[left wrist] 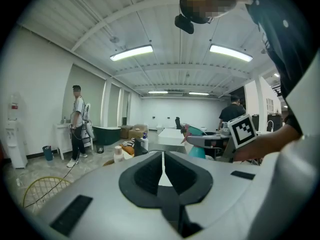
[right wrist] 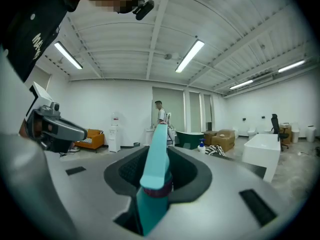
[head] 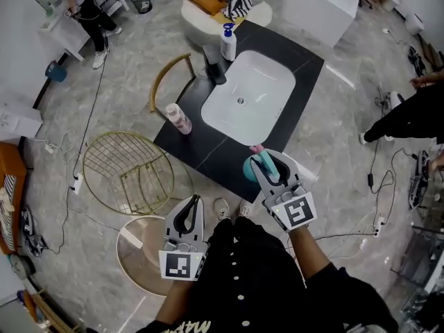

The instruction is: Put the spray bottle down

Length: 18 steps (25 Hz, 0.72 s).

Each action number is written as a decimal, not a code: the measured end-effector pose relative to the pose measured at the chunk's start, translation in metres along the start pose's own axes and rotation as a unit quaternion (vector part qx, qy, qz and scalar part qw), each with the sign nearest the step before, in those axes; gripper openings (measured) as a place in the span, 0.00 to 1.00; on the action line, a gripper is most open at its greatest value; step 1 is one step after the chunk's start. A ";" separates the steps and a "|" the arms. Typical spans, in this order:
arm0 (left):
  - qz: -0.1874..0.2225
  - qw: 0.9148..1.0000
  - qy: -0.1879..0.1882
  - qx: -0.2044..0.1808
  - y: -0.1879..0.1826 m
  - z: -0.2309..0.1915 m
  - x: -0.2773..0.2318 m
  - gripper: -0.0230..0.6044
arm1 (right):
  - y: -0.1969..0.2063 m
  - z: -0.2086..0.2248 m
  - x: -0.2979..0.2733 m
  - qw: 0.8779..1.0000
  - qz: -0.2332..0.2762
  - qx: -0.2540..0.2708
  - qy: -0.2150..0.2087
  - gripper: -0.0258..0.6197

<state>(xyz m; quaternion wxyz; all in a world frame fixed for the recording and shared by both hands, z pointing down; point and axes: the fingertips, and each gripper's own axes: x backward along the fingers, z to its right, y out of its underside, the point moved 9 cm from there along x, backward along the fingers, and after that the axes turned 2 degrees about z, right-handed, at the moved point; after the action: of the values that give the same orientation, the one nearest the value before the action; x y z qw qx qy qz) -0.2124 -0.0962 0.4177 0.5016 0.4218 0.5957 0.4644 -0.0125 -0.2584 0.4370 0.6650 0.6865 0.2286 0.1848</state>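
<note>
A teal spray bottle (head: 252,169) with a pink nozzle tip hangs just off the near edge of a black counter (head: 201,155). My right gripper (head: 268,161) is shut on it, the pads clamping the bottle's neck. In the right gripper view the spray bottle (right wrist: 154,176) stands between the jaws, its teal trigger head rising forward. My left gripper (head: 190,208) is lower and to the left, near the person's body, with its jaws shut and nothing in them. In the left gripper view its pads (left wrist: 150,171) meet along a thin line, and the spray bottle (left wrist: 196,140) shows to the right.
A white sink (head: 250,96) is set in the counter, with a black faucet (head: 215,71), a white pump bottle (head: 228,42) and a pink-capped bottle (head: 178,118) along its left edge. A gold wire chair (head: 128,172) and a round stool (head: 139,248) stand left. People (head: 87,5) stand nearby.
</note>
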 end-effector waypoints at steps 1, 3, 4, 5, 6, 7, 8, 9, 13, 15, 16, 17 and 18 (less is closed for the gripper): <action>-0.008 1.000 -0.006 0.003 0.004 0.001 0.001 0.07 | 0.008 0.001 -0.008 1.000 -0.003 0.000 -0.009 0.21; -0.015 1.000 -0.018 0.005 0.015 0.002 0.004 0.07 | 0.024 0.000 -0.024 1.000 -0.008 0.001 -0.027 0.21; -0.022 0.999 -0.023 0.010 0.021 0.002 0.005 0.07 | 0.033 -0.001 -0.033 0.999 -0.012 0.000 -0.035 0.21; -0.034 0.999 -0.027 0.019 0.028 0.003 0.007 0.07 | 0.042 -0.002 -0.042 0.999 -0.017 -0.002 -0.042 0.21; -0.049 0.998 -0.030 0.030 0.034 0.005 0.010 0.07 | 0.050 -0.003 -0.050 0.999 -0.021 -0.005 -0.049 0.21; -0.064 0.997 -0.034 0.040 0.040 0.007 0.013 0.07 | 0.058 -0.005 -0.057 0.998 -0.024 -0.010 -0.057 0.21; -0.076 0.995 -0.038 0.047 0.045 0.010 0.018 0.07 | 0.066 -0.008 -0.063 0.997 -0.026 -0.013 -0.065 0.21; -0.086 0.994 -0.044 0.053 0.050 0.013 0.022 0.07 | 0.073 -0.010 -0.069 0.997 -0.026 -0.013 -0.073 0.21; -0.104 0.991 -0.057 0.067 0.076 0.010 0.024 0.07 | 0.101 -0.011 -0.104 0.996 -0.020 0.005 -0.092 0.21; -0.111 0.989 -0.063 0.073 0.085 0.011 0.026 0.07 | 0.110 -0.014 -0.115 0.995 -0.019 0.003 -0.100 0.21; -0.116 0.988 -0.066 0.077 0.088 0.012 0.028 0.07 | 0.114 -0.017 -0.119 0.994 -0.018 0.001 -0.104 0.21; -0.121 0.987 -0.069 0.081 0.091 0.013 0.031 0.07 | 0.117 -0.019 -0.123 0.994 -0.016 0.000 -0.109 0.21; -0.127 0.986 -0.072 0.084 0.094 0.014 0.033 0.07 | 0.120 -0.021 -0.126 0.994 -0.014 -0.001 -0.113 0.21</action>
<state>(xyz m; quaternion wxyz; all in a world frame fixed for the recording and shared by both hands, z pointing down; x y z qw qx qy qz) -0.1996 -0.0423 0.5016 0.5607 0.4161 0.6435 0.3137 -0.1207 -0.3130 0.5640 0.6895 0.6994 0.1616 0.0970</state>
